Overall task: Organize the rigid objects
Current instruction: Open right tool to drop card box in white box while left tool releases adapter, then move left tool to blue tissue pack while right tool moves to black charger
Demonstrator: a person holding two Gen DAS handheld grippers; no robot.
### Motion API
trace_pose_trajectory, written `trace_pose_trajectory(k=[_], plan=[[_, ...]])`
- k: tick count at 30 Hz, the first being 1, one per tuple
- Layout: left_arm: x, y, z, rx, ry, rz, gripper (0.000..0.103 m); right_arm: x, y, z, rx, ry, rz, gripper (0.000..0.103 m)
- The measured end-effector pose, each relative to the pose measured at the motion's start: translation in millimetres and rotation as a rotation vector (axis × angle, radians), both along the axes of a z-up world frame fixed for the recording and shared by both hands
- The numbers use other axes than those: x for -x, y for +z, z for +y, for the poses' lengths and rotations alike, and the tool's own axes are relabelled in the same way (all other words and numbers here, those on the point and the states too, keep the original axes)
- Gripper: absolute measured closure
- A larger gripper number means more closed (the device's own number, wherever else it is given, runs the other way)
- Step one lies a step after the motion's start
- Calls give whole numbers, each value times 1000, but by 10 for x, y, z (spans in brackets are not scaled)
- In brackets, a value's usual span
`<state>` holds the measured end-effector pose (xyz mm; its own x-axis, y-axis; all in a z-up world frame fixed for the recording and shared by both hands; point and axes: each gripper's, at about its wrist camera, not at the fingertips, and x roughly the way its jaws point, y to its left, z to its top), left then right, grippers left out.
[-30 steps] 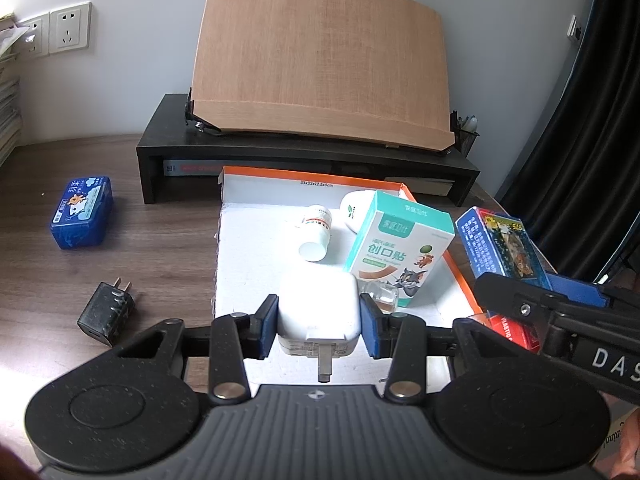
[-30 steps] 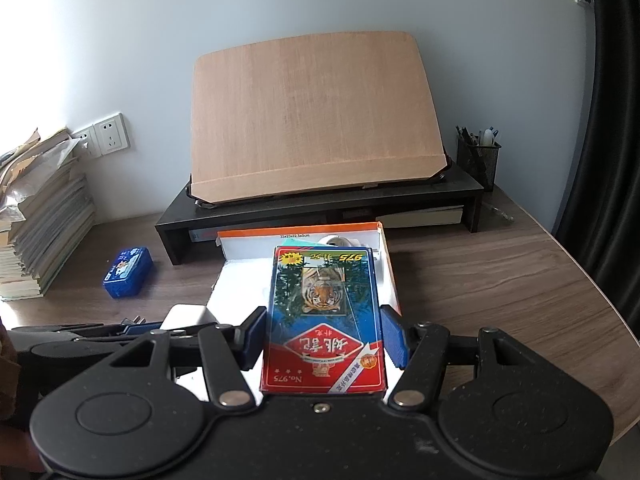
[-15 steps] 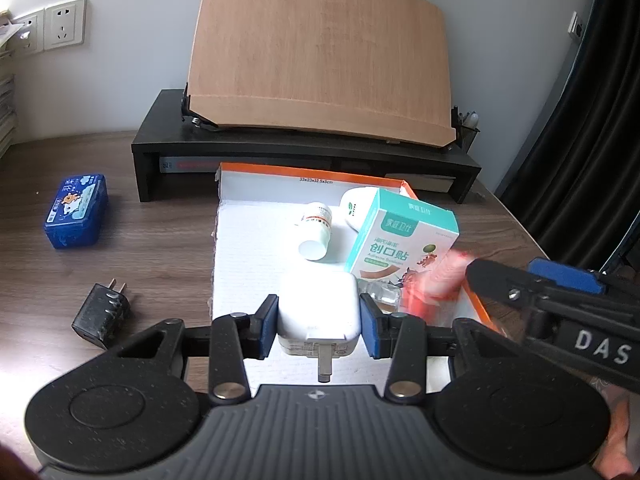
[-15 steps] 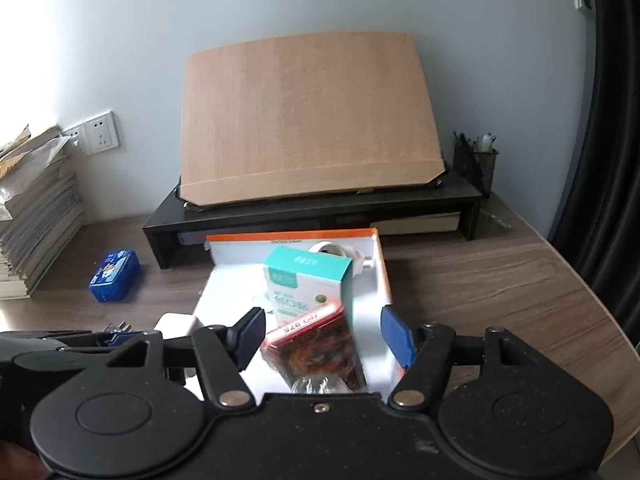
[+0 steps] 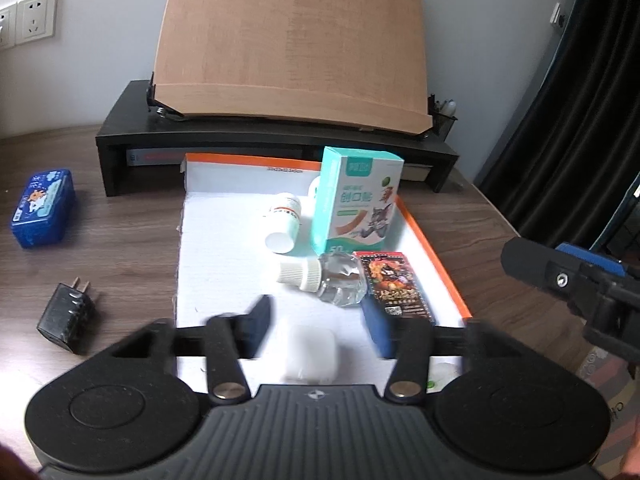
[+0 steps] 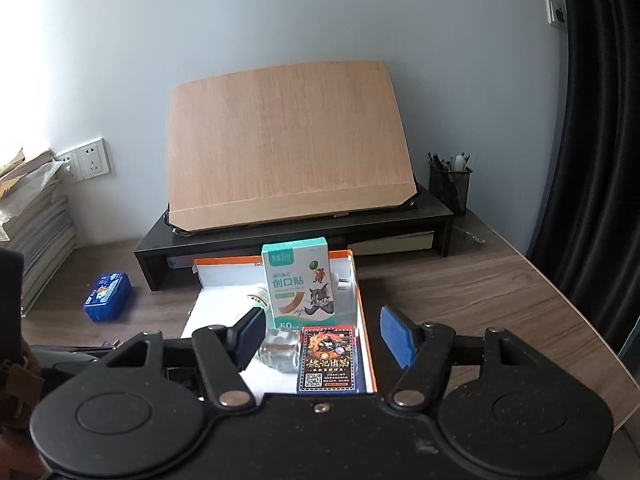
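An orange-edged white tray (image 5: 224, 248) (image 6: 362, 308) holds a teal bandage box (image 5: 356, 208) (image 6: 300, 288), a white pill bottle (image 5: 284, 220), a clear small bottle (image 5: 324, 278) (image 6: 280, 350) and a card pack (image 5: 394, 286) (image 6: 328, 360) lying flat at its right side. My left gripper (image 5: 318, 330) is open, its jaws blurred, with a white charger (image 5: 308, 354) loose between them on the tray's near end. My right gripper (image 6: 322, 338) is open and empty above the card pack.
A black plug adapter (image 5: 68, 314) and a blue case (image 5: 42, 208) (image 6: 108, 296) lie on the wooden desk left of the tray. A black riser with a tilted wooden board (image 5: 288, 52) stands behind. A pen holder (image 6: 450, 188) is back right; stacked books (image 6: 32, 216) far left.
My right gripper opened and dropped the card pack into the tray's right side. My left gripper opened and let go of the white charger onto the tray.
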<state>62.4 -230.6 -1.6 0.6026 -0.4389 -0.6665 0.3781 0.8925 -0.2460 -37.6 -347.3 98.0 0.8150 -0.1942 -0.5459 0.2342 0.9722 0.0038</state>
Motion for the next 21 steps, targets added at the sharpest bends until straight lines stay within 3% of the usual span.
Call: trace_pose_trajectory(k=[6,21], plan=[[61,62,58,-3,11,-10,34,30,53,58,1,14,-18,26],[3,187,539,-44,156,-3,23,-209,6,466,-17,127,8,22]])
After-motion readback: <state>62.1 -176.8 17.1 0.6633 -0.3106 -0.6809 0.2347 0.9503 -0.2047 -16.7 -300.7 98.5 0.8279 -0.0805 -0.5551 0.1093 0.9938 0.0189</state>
